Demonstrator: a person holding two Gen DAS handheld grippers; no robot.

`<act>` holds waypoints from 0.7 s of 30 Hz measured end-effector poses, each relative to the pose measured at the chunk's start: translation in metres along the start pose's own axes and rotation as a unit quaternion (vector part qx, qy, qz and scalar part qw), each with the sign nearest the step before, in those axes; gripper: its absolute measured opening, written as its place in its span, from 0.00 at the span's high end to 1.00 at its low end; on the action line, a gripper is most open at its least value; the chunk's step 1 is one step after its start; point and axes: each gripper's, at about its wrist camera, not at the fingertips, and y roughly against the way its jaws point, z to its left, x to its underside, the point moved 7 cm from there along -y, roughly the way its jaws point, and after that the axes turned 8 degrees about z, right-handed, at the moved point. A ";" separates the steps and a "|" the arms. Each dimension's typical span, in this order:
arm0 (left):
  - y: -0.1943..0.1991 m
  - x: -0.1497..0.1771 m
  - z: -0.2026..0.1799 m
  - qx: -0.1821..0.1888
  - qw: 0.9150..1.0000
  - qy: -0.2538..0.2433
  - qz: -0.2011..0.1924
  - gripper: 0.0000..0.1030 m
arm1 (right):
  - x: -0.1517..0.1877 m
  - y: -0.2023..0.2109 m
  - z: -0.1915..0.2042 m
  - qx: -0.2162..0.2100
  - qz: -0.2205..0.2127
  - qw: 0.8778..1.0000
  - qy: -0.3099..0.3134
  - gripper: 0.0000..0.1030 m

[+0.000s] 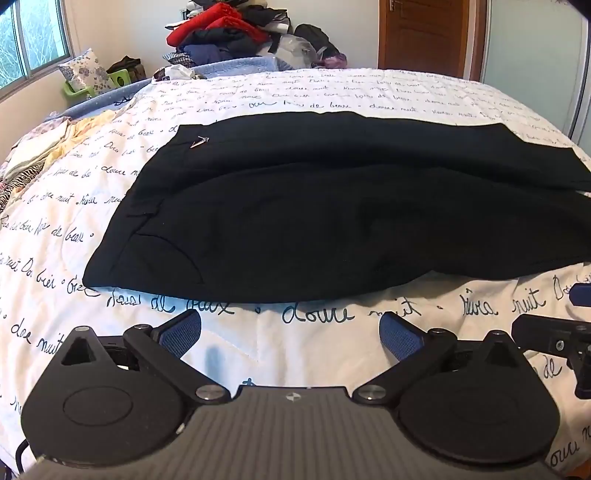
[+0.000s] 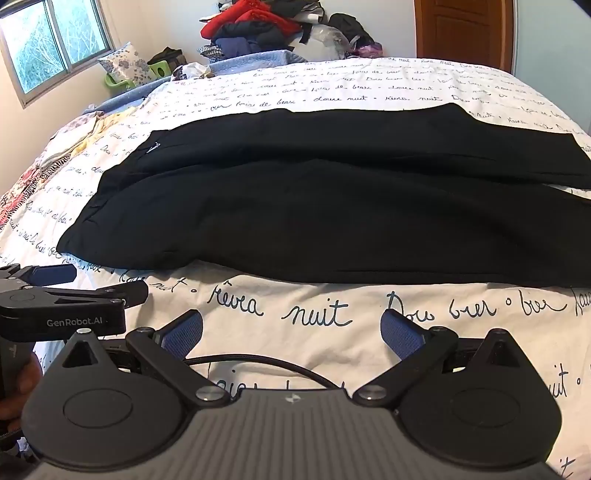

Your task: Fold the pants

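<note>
**Black trousers spread on the bed, both claws empty and waiting**

A bedroom: window (image 1: pixel 29 40) at the left, then a heap of red and dark clothes (image 1: pixel 236 33) piled behind the bed, and a brown wooden door (image 1: pixel 424 33) at the right. The bed wears a white quilted cover printed with black handwritten script (image 1: pixel 314 339); I can read "nuit", "douce" and "de beaux" on it, over and over.

On that cover lies the pair of black woven trousers (image 1: pixel 314 221), flat, waistband to the left and both legs running off to the right, the far leg a little apart from the near one at the hems. A small silver clasp (image 1: pixel 199 141) glints near the waistband. I'd judge the cloth light, limp and not slippery: it will sag wherever it isn't held, so take it at the edges, one claw on the near waistband corner at the left, the other along the near leg's outer seam toward the right, and lift both together.

The left gripper (image 1: pixel 290 334) hovers just short of the near edge, blue pads spread wide, gripping nothing. The right gripper (image 2: pixel 291 332) beside it is likewise spread and empty. In the right wrist view, the left tool's body reads "GenRobot.AI" (image 2: pixel 74 322).
</note>
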 end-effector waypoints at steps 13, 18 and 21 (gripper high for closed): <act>-0.002 0.002 0.001 0.003 1.000 0.002 0.011 0.00 | 0.000 -0.001 0.003 -0.007 0.003 1.000 -0.002 0.00; -0.004 0.002 0.002 0.008 1.000 0.006 0.019 0.00 | 0.001 -0.002 0.004 -0.009 0.004 1.000 0.001 0.00; -0.004 0.001 0.002 0.006 1.000 0.005 0.019 0.00 | 0.000 -0.001 0.006 -0.011 0.004 1.000 0.003 0.00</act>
